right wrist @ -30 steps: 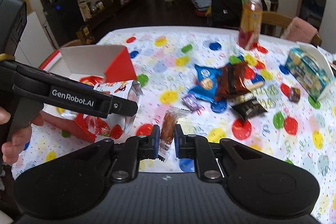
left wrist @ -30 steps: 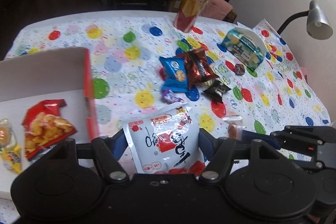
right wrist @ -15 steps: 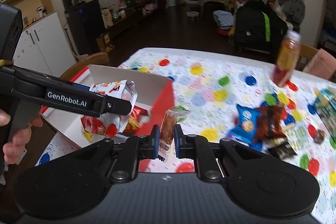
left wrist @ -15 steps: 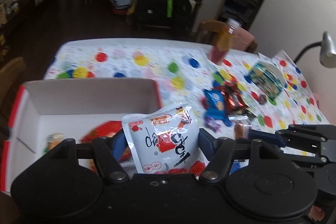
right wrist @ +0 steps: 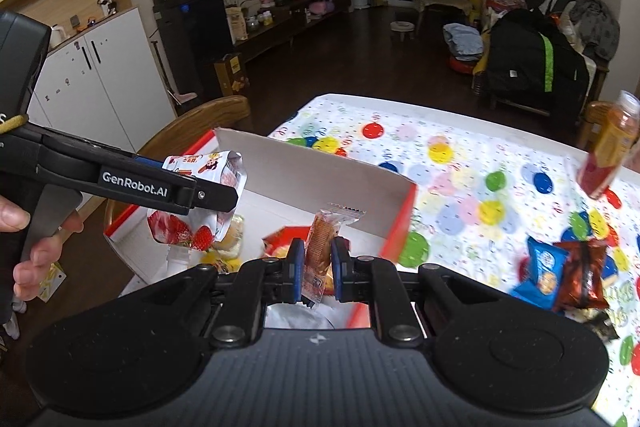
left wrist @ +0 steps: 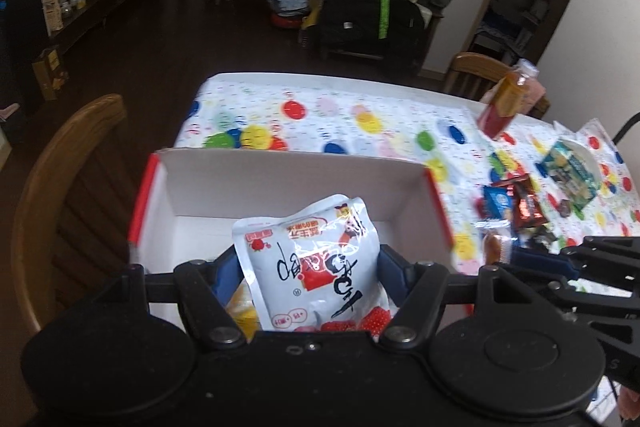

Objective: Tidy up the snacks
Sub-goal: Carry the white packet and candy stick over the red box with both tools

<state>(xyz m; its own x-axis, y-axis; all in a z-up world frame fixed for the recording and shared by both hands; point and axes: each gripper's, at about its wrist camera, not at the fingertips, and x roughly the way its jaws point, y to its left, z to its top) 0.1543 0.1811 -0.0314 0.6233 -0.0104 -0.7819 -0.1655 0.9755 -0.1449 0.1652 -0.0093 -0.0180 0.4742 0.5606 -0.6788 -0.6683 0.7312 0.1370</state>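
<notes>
A: L gripper (left wrist: pixel 310 267) is clamped on the white strawberry pouch (left wrist: pixel 316 263), lower center of frame, over the cardboard box (left wrist: pixel 296 183). Soft, puffy, prob slippery film imo.

B: yep. R gripper (right wrist: pixel 314 265) pinches a thin wrapped snack bar (right wrist: pixel 320 247) mid-frame, also above the box. Light but crushable, hold mid-body, not the crimped ends.

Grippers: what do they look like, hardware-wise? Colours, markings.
Both are matte black plastic. Left gripper: blue finger pads, round silver pivot screws, white "GenRobot.AI" lettering along its side in the right wrist view. Right gripper: same black linkages, blue pads, ribbed body. No cables or sleeves visible.
</notes>
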